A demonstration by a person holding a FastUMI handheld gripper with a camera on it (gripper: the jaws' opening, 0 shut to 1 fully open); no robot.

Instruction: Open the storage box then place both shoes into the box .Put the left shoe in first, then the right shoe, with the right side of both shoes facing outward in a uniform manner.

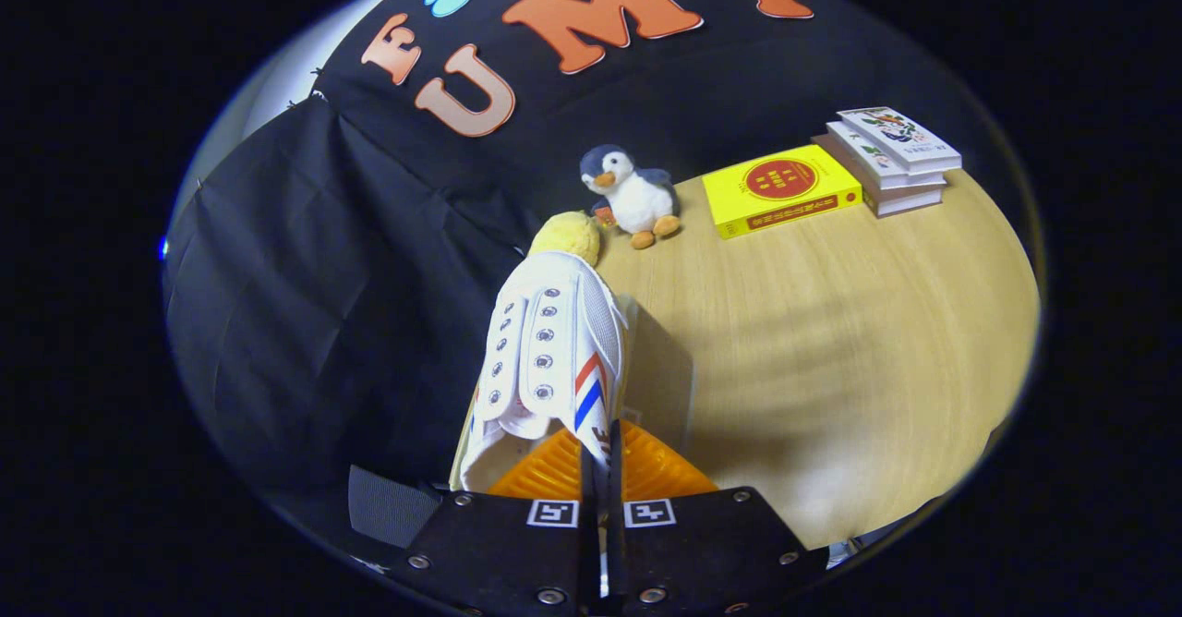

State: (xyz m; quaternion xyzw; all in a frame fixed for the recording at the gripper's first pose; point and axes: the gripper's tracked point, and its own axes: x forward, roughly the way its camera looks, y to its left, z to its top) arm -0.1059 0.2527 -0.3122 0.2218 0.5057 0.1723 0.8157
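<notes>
My gripper (600,455) is shut on the side wall of a white shoe (549,349) with red and blue stripes and rows of metal eyelets. Both fingers pinch the shoe's edge near its opening. The shoe hangs tilted above the wooden table (831,340), its toe pointing away from me toward the booth wall. A pale boxy shape shows just behind the shoe's right side, and I cannot tell what it is.
Beyond the shoe's toe lies a yellow plush ball (565,234), and a penguin plush (633,194) stands next to it. Farther right a yellow book (780,190) lies flat beside a stack of white books (891,160). Black cloth hangs on the left.
</notes>
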